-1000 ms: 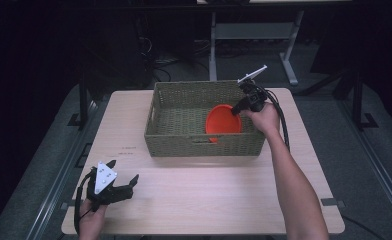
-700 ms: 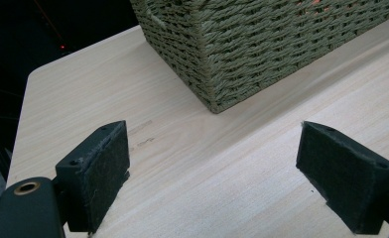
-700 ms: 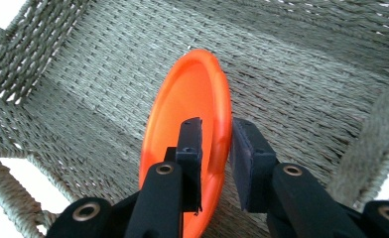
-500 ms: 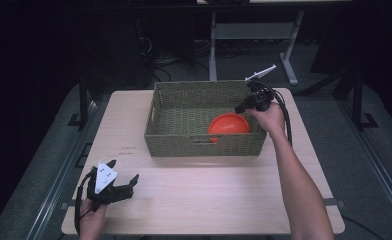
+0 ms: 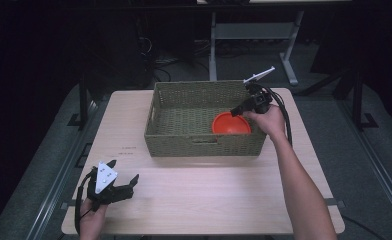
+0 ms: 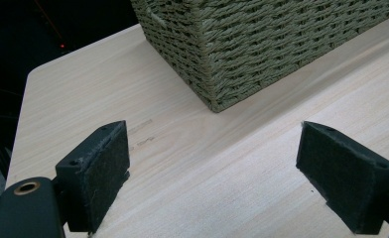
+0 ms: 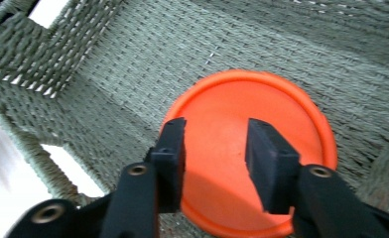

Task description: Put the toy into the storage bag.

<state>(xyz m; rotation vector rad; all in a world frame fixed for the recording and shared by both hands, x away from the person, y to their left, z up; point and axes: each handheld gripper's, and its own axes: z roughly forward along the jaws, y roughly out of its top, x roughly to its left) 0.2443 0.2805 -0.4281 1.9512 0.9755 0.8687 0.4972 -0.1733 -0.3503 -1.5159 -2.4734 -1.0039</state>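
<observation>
A round orange plate (image 5: 230,124) lies inside the woven green basket (image 5: 204,86), near its front right corner. My right gripper (image 5: 237,111) hangs over the basket's right end, angled down at the plate. In the right gripper view its jaws (image 7: 215,134) stand apart just above the orange plate (image 7: 267,99), with nothing between them, and the basket's woven floor (image 7: 133,54) lies around the plate. My left gripper (image 5: 124,171) rests at the table's front left, open and holding nothing. In the left gripper view its wide-spread jaws (image 6: 212,173) face the basket's near corner (image 6: 262,44).
The basket sits at the back middle of the light wooden table (image 5: 209,195). Bare tabletop runs between the basket's front wall and the near edge. Dark floor and a metal stand (image 5: 254,30) lie beyond the table.
The orange plate went from tilted on edge in the right gripper to lying flat in the basket. The right jaws have let go of it. The left gripper has not moved.
</observation>
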